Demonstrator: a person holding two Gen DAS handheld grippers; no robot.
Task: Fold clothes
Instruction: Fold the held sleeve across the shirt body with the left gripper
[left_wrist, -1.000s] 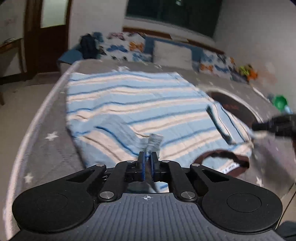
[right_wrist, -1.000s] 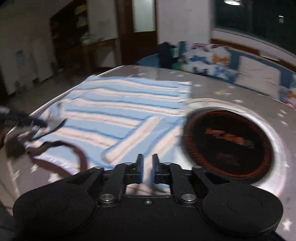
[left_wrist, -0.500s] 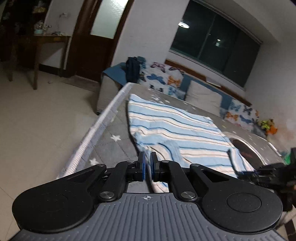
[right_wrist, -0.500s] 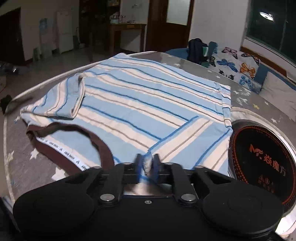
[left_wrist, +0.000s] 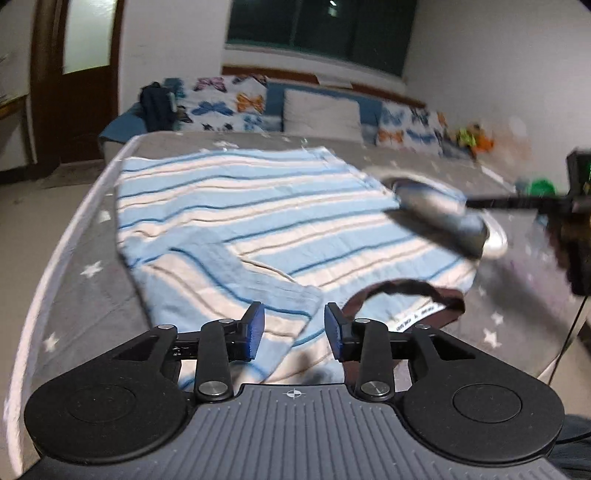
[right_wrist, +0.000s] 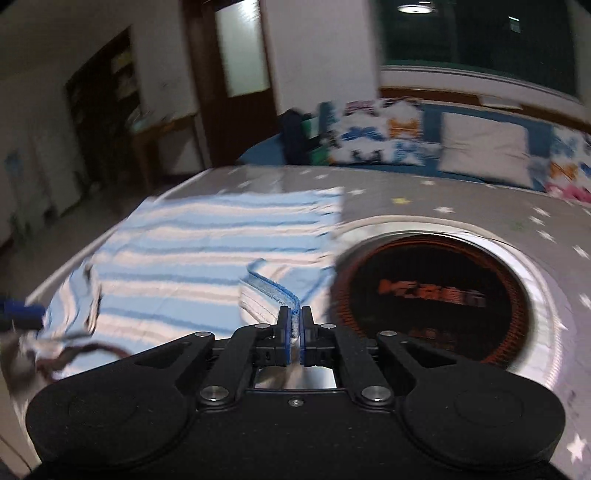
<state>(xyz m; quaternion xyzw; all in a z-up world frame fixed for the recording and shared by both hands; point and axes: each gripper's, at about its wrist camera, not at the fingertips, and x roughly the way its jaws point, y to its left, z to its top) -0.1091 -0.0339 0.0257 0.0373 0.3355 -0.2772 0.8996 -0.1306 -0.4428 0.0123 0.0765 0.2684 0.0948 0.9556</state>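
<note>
A blue and cream striped T-shirt (left_wrist: 251, 218) with a brown collar (left_wrist: 402, 291) lies flat on a grey star-print table. Its left sleeve (left_wrist: 236, 280) is folded in over the body. My left gripper (left_wrist: 294, 328) is open and empty just above the sleeve's cuff. My right gripper (right_wrist: 294, 328) is shut on the right sleeve's hem (right_wrist: 271, 288) and holds it lifted over the shirt (right_wrist: 192, 251). In the left wrist view the right gripper (left_wrist: 476, 203) shows blurred at the right with the sleeve hanging from it.
A round black and orange heater plate (right_wrist: 432, 295) is set in the table (right_wrist: 443, 206) right of the shirt. A couch with butterfly pillows (left_wrist: 236, 107) stands behind. The table's left edge (left_wrist: 55, 258) drops to the floor.
My left gripper has opened and let the left sleeve go onto the shirt. My right gripper has lifted the right sleeve and carried it inward over the shirt.
</note>
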